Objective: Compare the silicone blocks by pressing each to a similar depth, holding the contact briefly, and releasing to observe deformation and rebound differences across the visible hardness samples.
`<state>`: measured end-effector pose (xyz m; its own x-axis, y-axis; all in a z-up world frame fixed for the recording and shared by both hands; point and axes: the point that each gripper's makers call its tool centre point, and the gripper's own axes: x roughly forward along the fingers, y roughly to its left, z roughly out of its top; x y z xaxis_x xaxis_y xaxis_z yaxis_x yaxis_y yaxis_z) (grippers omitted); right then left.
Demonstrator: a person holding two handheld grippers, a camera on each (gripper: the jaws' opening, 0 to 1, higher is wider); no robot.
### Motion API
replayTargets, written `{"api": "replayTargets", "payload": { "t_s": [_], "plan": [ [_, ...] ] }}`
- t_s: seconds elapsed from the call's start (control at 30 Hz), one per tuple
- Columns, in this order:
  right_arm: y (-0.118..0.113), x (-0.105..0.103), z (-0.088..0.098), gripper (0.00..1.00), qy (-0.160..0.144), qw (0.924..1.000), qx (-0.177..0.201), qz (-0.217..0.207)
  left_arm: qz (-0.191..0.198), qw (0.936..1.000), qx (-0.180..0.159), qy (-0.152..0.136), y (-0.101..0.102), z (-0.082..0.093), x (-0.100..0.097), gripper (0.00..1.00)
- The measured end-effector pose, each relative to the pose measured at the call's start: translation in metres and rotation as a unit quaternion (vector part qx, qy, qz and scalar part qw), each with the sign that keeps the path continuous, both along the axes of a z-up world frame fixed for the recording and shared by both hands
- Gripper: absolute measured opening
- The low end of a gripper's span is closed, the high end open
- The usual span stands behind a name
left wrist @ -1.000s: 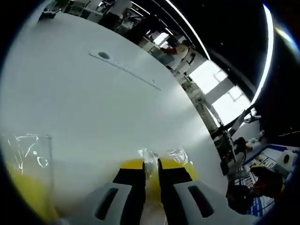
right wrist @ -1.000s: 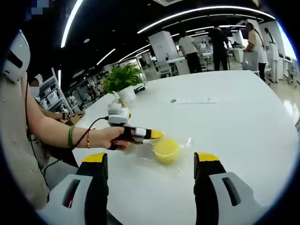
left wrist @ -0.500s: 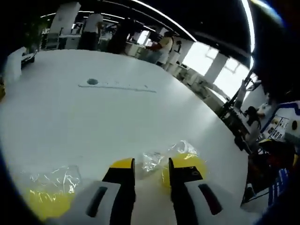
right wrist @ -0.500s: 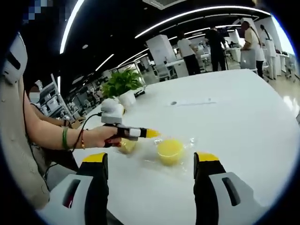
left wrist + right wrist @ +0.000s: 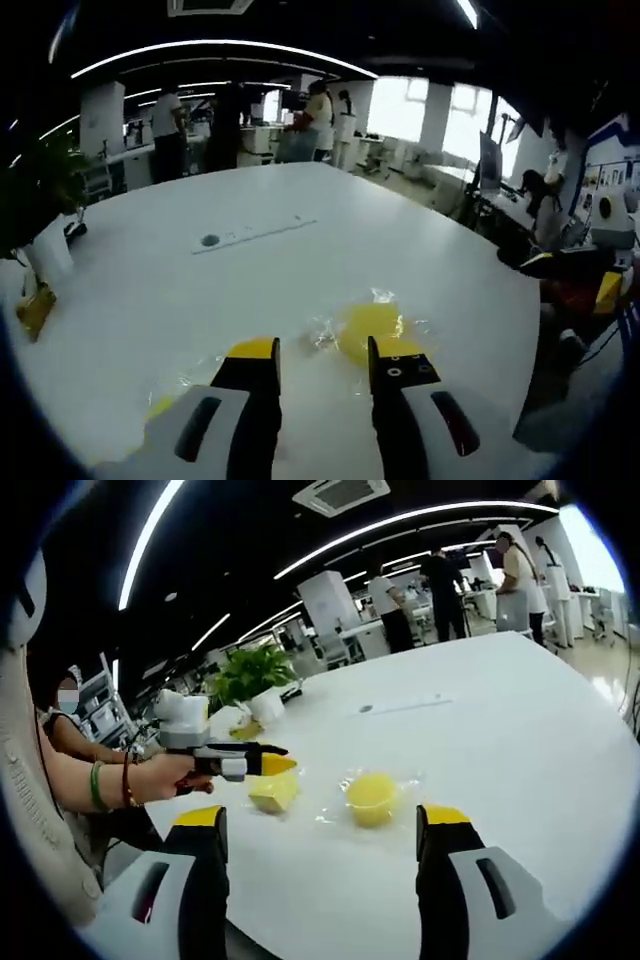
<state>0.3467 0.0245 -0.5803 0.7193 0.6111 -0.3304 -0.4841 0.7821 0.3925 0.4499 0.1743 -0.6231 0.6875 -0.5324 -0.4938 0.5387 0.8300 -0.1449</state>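
Two silicone blocks (image 5: 372, 797) ahead of right tongs (image 5: 320, 825)

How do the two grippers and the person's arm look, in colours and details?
Both grippers have grey bodies, black jaws and yellow tips: left gripper, right gripper. The hand wears green and red wristbands, with a beige sleeve and black cable.

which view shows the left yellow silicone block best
The right gripper view: the block lies whole on the white table below the left hand-held gripper. In the left gripper view only a yellow sliver shows beside that gripper's jaws.
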Motion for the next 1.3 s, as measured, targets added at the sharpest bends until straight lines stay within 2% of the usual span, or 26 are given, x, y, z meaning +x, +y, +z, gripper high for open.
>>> {"api": "replayTargets", "payload": {
  "t_s": [0.07, 0.17, 0.37, 0.57, 0.77, 0.97, 1.13, 1.3],
  "plan": [
    [0.001, -0.005, 0.001, 0.73, 0.002, 1.0000, 0.005, -0.001, -0.002, 0.9999, -0.010, 0.007, 0.001, 0.005, -0.012, 0.39],
    [0.005, -0.017, 0.005, 0.74, 0.010, 0.9994, 0.032, -0.005, -0.003, 0.9999, -0.015, 0.007, 0.007, 0.016, -0.034, 0.41],
    [0.012, -0.044, 0.011, 0.75, -0.007, 0.9994, 0.033, -0.001, 0.005, 0.9995, -0.030, -0.006, 0.027, 0.042, -0.077, 0.47],
    [0.016, -0.065, 0.023, 0.72, -0.027, 0.9989, 0.037, 0.004, 0.042, 0.9978, -0.044, -0.026, 0.063, 0.059, -0.115, 0.53],
    [0.021, -0.079, 0.032, 0.73, -0.038, 0.9986, 0.035, 0.010, 0.081, 0.9951, -0.051, -0.023, 0.104, 0.059, -0.145, 0.57],
    [0.030, -0.091, 0.030, 0.75, -0.038, 0.9989, 0.016, 0.021, 0.114, 0.9914, -0.062, -0.021, 0.132, 0.060, -0.166, 0.58],
    [0.036, -0.095, 0.029, 0.74, -0.035, 0.9990, 0.009, 0.027, 0.112, 0.9909, -0.073, -0.015, 0.138, 0.061, -0.178, 0.59],
    [0.038, -0.093, 0.030, 0.74, -0.037, 0.9990, 0.008, 0.024, 0.119, 0.9896, -0.079, -0.022, 0.143, 0.064, -0.180, 0.60]
  ]
}}
